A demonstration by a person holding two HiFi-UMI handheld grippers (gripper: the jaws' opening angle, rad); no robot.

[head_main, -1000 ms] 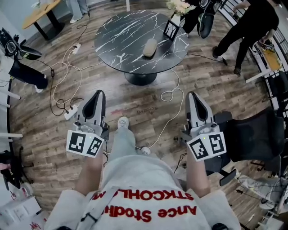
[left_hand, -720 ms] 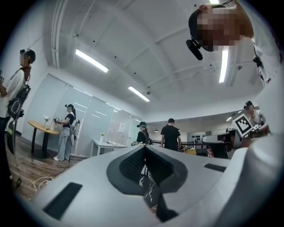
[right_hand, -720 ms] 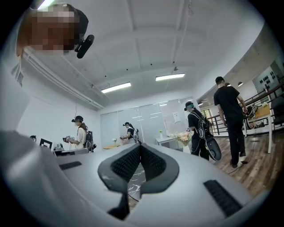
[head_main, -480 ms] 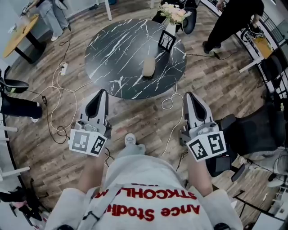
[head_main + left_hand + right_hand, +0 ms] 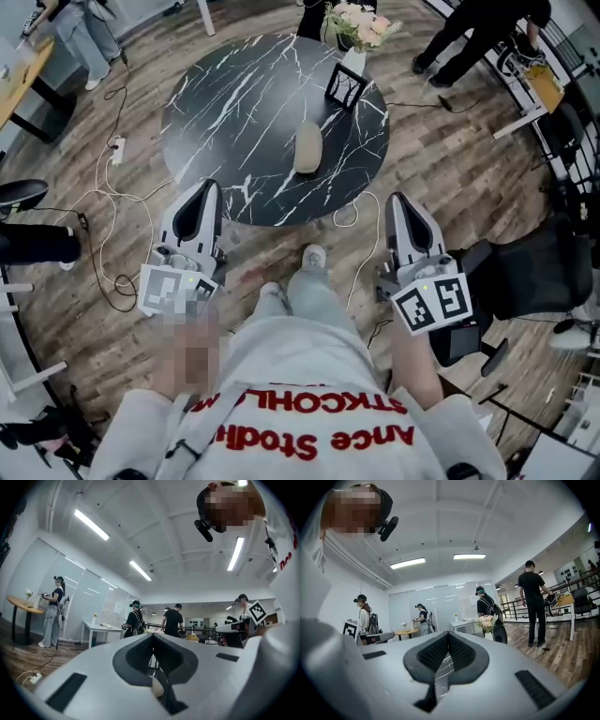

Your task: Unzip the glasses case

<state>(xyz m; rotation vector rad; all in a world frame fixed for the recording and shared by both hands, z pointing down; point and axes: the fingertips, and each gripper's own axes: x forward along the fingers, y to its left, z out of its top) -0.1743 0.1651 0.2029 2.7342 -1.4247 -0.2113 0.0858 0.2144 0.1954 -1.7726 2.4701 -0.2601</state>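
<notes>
White sweatshirt with red print fills the bottom of the head view. One shoe is out front on the wood floor.

Left tool and right tool are held out side by side, well apart, both pointing toward the tabletop, with the marker cubes nearest the body.

Left tool: jaws closed, dark ribbed pads meeting, nothing gripped. Right tool: same, jaws closed pad to pad and empty. In the head view their tips line up with the near rim of the tabletop. Neither touches the glasses case.

A dark chair is just beside the right tool. White cables trail over the floor on the left, with a power strip further out.

The tabletop is round, black with white marble veins. The glasses case is a beige oval lying flat near its middle, toward the right half, and looks closed. Whether the zip is shut is too small to tell.

Beyond the case is a black wire frame, apart from it, then a vase of flowers at the far rim.

People stand at the room's far edges.
</notes>
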